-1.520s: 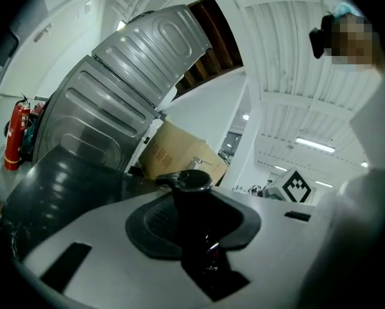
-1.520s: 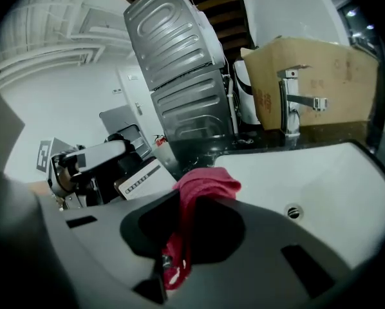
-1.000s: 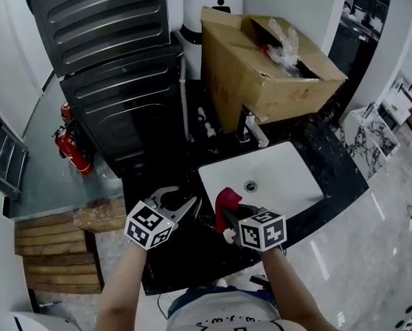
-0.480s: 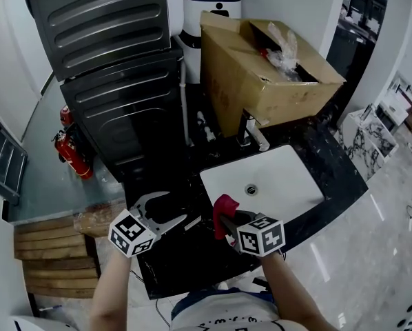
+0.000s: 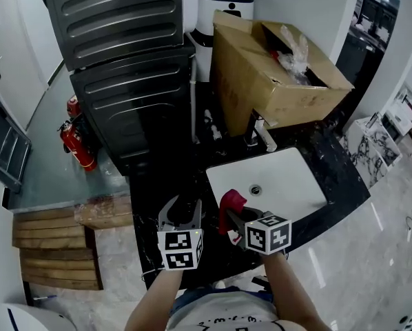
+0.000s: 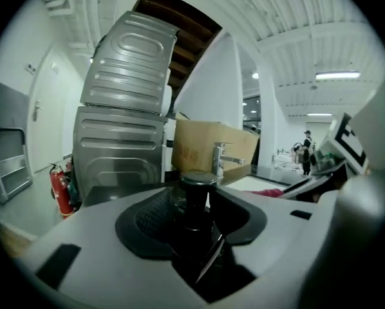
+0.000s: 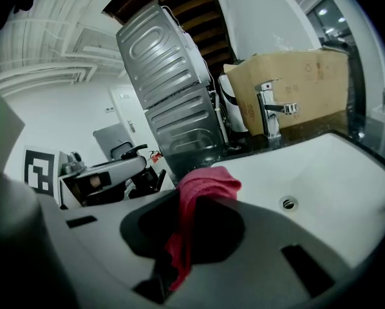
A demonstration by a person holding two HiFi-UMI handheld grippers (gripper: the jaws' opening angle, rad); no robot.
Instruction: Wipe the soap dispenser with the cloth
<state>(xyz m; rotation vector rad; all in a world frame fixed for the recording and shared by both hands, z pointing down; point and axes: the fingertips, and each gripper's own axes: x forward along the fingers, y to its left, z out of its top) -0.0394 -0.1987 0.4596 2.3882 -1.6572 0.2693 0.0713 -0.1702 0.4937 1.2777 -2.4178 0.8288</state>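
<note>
A black soap dispenser [image 5: 187,204] with a pump top stands on the dark counter just left of the sink. My left gripper [image 5: 184,212] has a jaw on each side of it. In the left gripper view the dispenser [image 6: 197,180] fills the gap between the jaws of the left gripper [image 6: 196,199]. These jaws are closing and I see no firm pinch. Right beside it, my right gripper [image 5: 232,214] is shut on a red cloth [image 5: 231,200]. In the right gripper view the cloth [image 7: 202,182] hangs bunched from the right gripper [image 7: 191,206].
A white sink [image 5: 289,178] with a chrome faucet [image 5: 261,133] lies to the right. Behind it is an open cardboard box [image 5: 275,74]. A tall grey appliance [image 5: 130,67] stands at the back left, with a red fire extinguisher [image 5: 78,147] and wooden pallets [image 5: 51,247] on the floor.
My left gripper swung in from the left, spread its jaws wide, turned, and now straddles the dispenser with the jaws narrower. The right gripper kept still with the cloth.
</note>
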